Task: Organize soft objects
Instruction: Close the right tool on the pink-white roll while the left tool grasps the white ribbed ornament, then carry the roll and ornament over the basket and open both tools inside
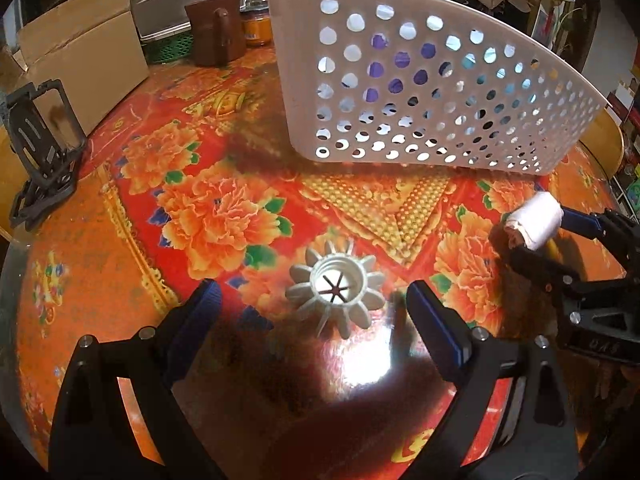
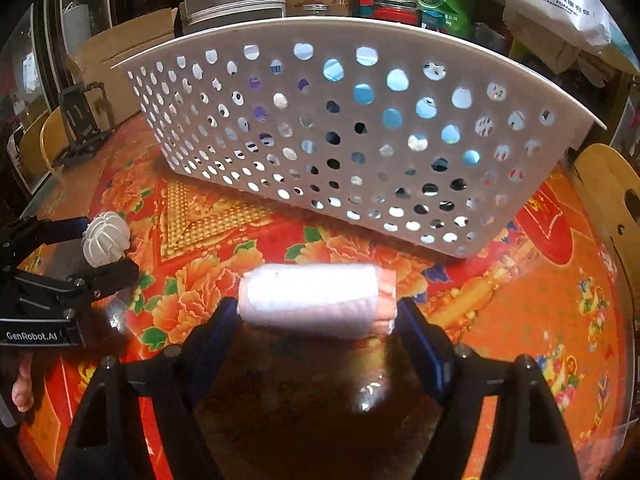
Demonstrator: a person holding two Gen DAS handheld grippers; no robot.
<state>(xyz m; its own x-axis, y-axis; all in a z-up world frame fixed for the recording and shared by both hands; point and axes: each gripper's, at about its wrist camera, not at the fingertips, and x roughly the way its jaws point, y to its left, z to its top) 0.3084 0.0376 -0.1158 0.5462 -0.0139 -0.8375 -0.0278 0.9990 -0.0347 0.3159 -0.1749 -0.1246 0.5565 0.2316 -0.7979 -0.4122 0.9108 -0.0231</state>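
A white perforated basket (image 1: 432, 92) stands on the floral table; it also shows in the right wrist view (image 2: 352, 136), with purple and blue items dimly visible through its holes. A white ribbed flower-shaped ball (image 1: 336, 284) lies on the table between the fingers of my left gripper (image 1: 316, 300), which is open around it without touching. The ball shows in the right wrist view (image 2: 106, 238) too. My right gripper (image 2: 318, 312) is wide apart, closed on the ends of a rolled white-and-pink towel (image 2: 316, 300), held in front of the basket. The towel is also seen in the left wrist view (image 1: 532, 226).
A black folding stand (image 1: 38, 160) sits at the table's left edge. A cardboard box (image 1: 80, 60), a brown jug (image 1: 218, 28) and jars stand behind the basket. A wooden chair back (image 2: 612, 200) is at the right.
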